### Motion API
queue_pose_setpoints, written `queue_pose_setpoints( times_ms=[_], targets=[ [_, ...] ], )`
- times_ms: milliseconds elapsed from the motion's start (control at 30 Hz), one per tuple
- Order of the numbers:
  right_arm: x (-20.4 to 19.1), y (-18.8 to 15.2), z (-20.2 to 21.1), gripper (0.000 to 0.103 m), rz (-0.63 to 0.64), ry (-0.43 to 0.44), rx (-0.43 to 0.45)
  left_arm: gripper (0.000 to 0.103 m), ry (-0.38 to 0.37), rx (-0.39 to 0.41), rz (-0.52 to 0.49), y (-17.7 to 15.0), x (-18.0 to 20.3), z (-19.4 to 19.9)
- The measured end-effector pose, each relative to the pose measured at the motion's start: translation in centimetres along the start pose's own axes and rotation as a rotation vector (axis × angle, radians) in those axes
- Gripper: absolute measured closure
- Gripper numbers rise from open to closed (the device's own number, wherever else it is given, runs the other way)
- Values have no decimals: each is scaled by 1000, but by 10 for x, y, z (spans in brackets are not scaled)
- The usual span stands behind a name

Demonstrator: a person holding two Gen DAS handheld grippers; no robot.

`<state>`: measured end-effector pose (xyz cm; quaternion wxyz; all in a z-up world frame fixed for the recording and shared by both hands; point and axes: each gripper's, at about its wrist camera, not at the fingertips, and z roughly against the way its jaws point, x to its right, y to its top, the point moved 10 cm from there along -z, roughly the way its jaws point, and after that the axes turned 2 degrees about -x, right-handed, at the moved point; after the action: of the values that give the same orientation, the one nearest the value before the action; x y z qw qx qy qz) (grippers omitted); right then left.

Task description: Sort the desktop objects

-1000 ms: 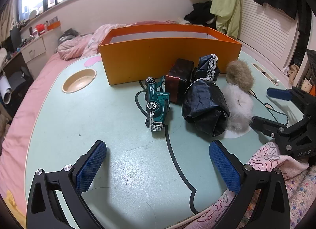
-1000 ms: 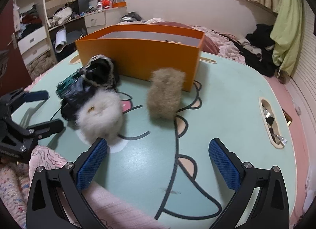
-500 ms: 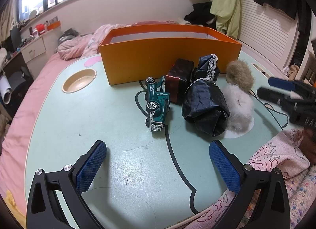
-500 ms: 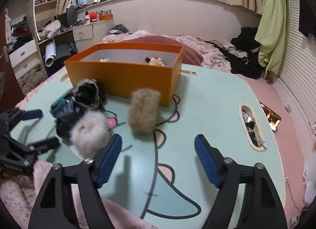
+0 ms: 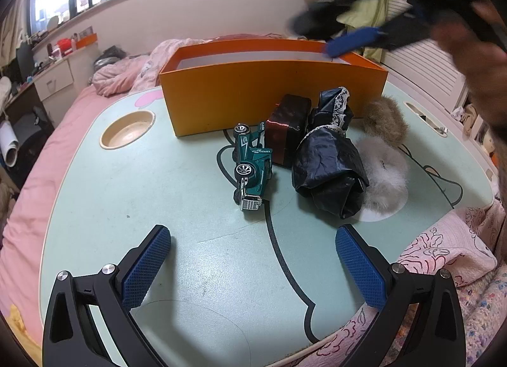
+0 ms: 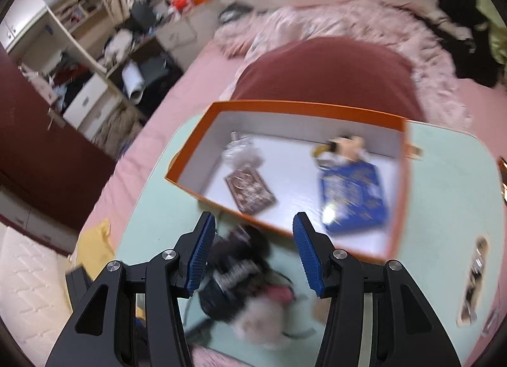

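Note:
An orange box [image 5: 272, 94] stands at the back of the mint table [image 5: 158, 208]. In front of it lie a green toy car [image 5: 252, 167], a dark red box [image 5: 286, 129], a black lace-trimmed bundle [image 5: 329, 170], a white fluffy ball [image 5: 385, 177] and a brown fluffy ball [image 5: 385, 120]. My left gripper [image 5: 253, 268] is open and empty, low over the table's near side. My right gripper [image 6: 252, 256] is open and empty, high above the black bundle [image 6: 234, 275], looking down into the box [image 6: 402, 196]. It shows blurred at the top of the left wrist view [image 5: 351, 41].
The box holds a blue packet [image 6: 355, 199], a brown card [image 6: 250, 189], a clear bag [image 6: 237, 151] and a small figure [image 6: 345, 145]. A round cup recess [image 5: 126, 129] lies at the table's left. Pink bedding [image 5: 443, 272] overlaps the near right edge. A bed surrounds the table.
My right gripper has risen from beside the fluffy balls to high over the table, tilted down onto the box, its jaws narrower. The left gripper and the objects have not moved.

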<state>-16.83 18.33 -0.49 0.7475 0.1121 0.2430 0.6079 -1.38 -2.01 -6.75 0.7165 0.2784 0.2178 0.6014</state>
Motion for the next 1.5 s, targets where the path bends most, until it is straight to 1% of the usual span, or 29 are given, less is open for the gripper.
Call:
queue_pose_setpoints(
  times_ms=[100, 133, 233, 367, 467, 500, 533, 567, 600, 700, 733, 867, 933, 1000, 1033, 1100, 1167, 1200, 1267, 1300, 1367, 1467, 1500],
  targets=[
    [-10, 18, -27, 50, 2, -33, -25, 0, 0, 1, 0, 0, 1, 0],
    [-11, 23, -38, 50, -4, -38, -46, 0, -1, 1, 0, 0, 1, -1],
    [-4, 38, -61, 50, -62, -54, -81, 0, 0, 1, 0, 0, 1, -1],
    [-8, 51, -85, 50, -45, -105, -123, 0, 2, 1, 2, 2, 5, -2],
    [-9, 53, -98, 50, -61, -111, -159, 0, 2, 1, 2, 2, 5, -2],
    [-7, 52, -104, 52, -58, -133, -172, 0, 1, 1, 2, 2, 5, -2],
    [-2, 51, -110, 57, -54, -169, -182, 0, 0, 1, 4, 3, 6, -3],
    [2, 52, -110, 68, -47, -201, -163, 0, 0, 1, 4, 4, 8, -3],
    [4, 55, -109, 68, -40, -216, -139, 0, 0, 2, 4, 5, 8, -3],
    [3, 55, -87, 69, -50, -162, -81, 0, 1, 1, 4, 6, 8, -3],
    [3, 55, -76, 69, -52, -156, -54, 0, 1, 1, 4, 5, 8, -3],
    [4, 57, -7, 69, -31, -169, 119, 0, 0, 1, 5, 6, 7, -3],
    [-2, 49, 26, 69, -21, -144, 182, 0, 1, 2, 4, 6, 7, -3],
    [-7, 30, 55, 69, -6, -102, 217, 0, 1, 2, 4, 7, 7, -4],
    [-8, 18, 62, 69, 6, -94, 212, 0, 1, 2, 4, 6, 7, -3],
    [-8, -8, 66, 69, 31, -87, 174, 0, 1, 2, 4, 7, 7, -4],
    [-5, -37, 62, 69, 33, -59, 114, 0, 2, 2, 4, 9, 7, -5],
    [-4, -46, 55, 69, 24, -37, 88, 0, 2, 2, 4, 9, 7, -5],
    [5, -57, 45, 69, -3, -8, 47, 0, 1, 2, 4, 7, 7, -4],
    [11, -61, 42, 69, -15, -9, 37, 0, 1, 3, 4, 8, 7, -4],
    [19, -69, 36, 68, -21, -31, 29, 0, 1, 2, 4, 8, 7, -4],
    [29, -68, 29, 66, -22, -71, 40, 0, 1, 3, 4, 8, 7, -4],
    [30, -68, 30, 63, -25, -71, 51, 0, 1, 3, 4, 8, 7, -5]
  ],
)
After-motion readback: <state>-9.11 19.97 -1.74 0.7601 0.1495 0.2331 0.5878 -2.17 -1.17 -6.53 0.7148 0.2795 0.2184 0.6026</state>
